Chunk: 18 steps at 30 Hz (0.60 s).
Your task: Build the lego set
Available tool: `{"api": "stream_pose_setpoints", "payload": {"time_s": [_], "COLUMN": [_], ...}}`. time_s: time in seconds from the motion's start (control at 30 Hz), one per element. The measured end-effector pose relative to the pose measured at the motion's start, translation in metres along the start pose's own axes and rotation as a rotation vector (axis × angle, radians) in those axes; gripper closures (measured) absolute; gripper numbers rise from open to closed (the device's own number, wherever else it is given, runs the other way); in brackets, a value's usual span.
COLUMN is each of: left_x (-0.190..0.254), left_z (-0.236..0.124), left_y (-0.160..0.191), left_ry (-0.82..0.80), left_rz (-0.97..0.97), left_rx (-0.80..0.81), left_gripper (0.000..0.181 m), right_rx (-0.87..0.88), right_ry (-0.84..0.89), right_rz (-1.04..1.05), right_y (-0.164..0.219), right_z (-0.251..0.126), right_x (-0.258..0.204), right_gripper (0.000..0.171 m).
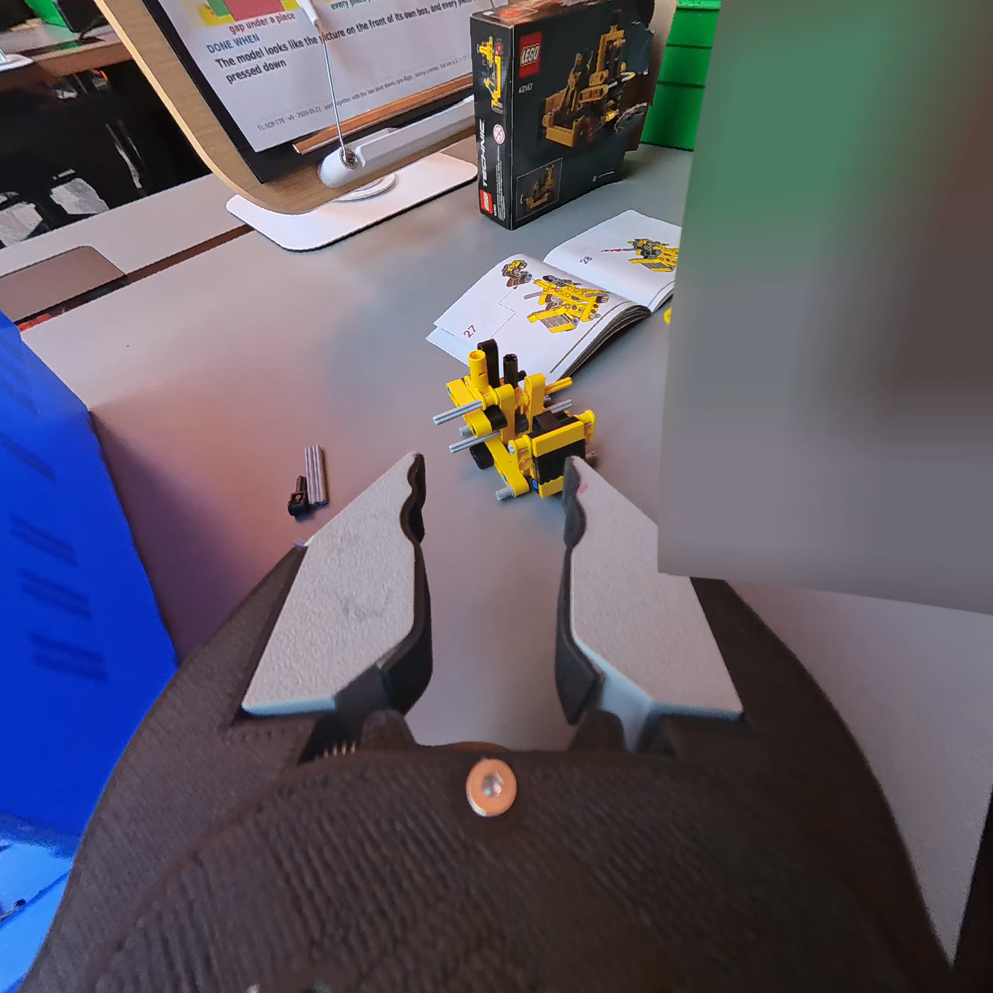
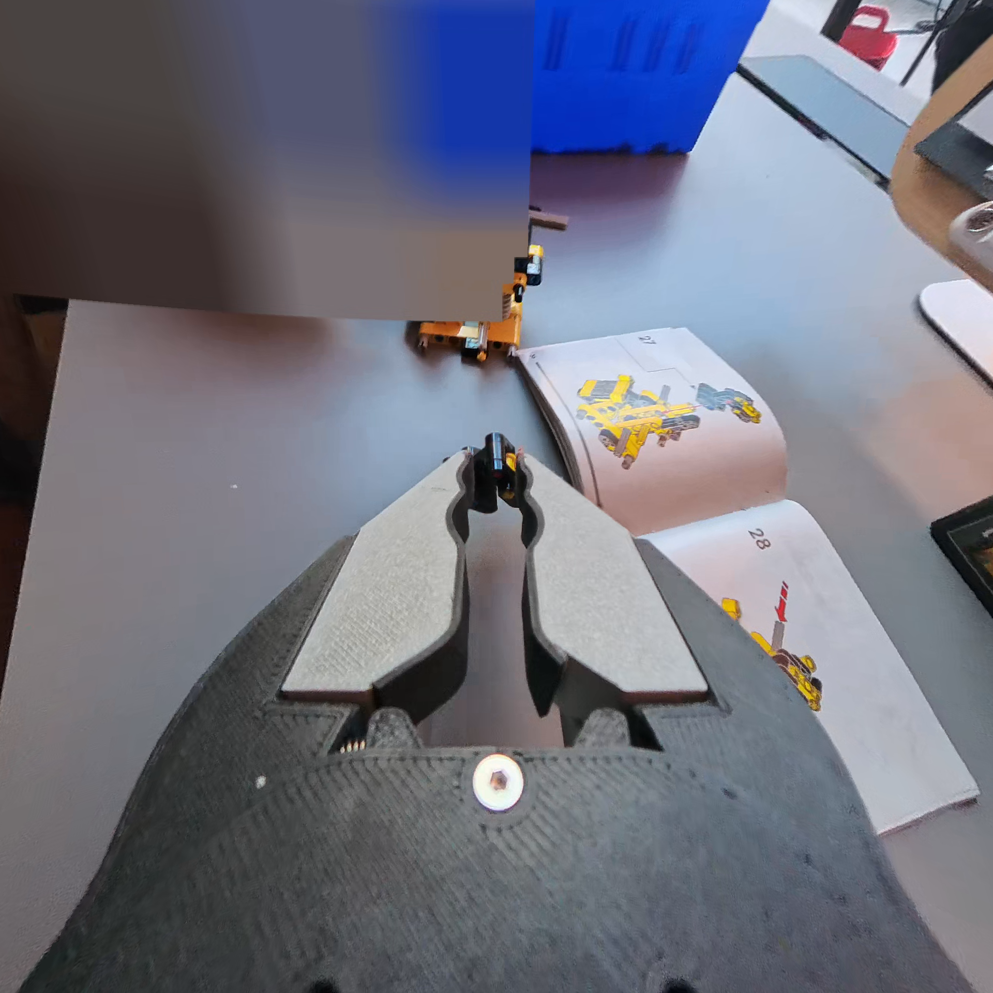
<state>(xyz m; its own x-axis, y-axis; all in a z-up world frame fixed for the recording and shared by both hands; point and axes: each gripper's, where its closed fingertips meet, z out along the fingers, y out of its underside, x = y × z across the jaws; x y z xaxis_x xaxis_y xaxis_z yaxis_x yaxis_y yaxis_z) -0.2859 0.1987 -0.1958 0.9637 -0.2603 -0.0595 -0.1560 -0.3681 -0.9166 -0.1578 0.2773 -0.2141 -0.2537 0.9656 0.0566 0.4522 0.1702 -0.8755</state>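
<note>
**A grey desk among bins and a stand**

A smooth grey tabletop (image 1: 225, 387) fills both views, catching soft pinkish and bluish reflections. A blue plastic bin (image 1: 59, 564) stands at its edge, and a green bin (image 1: 682, 70) sits behind. A curved wooden stand (image 1: 177, 123) on a white base (image 1: 301, 225) props up a printed sheet. Beyond the desk lie another grey table (image 2: 827, 102), dark flooring and a red object (image 2: 868, 35), blurred.
</note>
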Motion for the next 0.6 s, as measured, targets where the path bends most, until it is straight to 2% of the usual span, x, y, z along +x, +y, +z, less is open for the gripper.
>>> {"api": "stream_pose_setpoints", "payload": {"time_s": [0.17,0.3,0.6], "left_x": [0.000,0.000,-0.002], "left_z": [0.001,0.004,0.004], "left_y": [0.001,0.005,0.011], "left_ry": [-0.009,-0.024,-0.010], "left_rz": [0.009,0.025,-0.024], "left_rx": [-0.008,-0.044,-0.080], "left_gripper": [0.132,0.131,0.131], "right_rx": [0.064,0.140,0.189], "right_ry": [0.021,-0.003,-0.079], "right_rz": [0.062,0.106,0.226], "right_y": [-0.012,-0.039,-0.087], "right_z": [-0.006,-0.003,0.045], "right_x": [0.011,0.016,0.017], "right_gripper": [0.160,0.160,0.161]}}
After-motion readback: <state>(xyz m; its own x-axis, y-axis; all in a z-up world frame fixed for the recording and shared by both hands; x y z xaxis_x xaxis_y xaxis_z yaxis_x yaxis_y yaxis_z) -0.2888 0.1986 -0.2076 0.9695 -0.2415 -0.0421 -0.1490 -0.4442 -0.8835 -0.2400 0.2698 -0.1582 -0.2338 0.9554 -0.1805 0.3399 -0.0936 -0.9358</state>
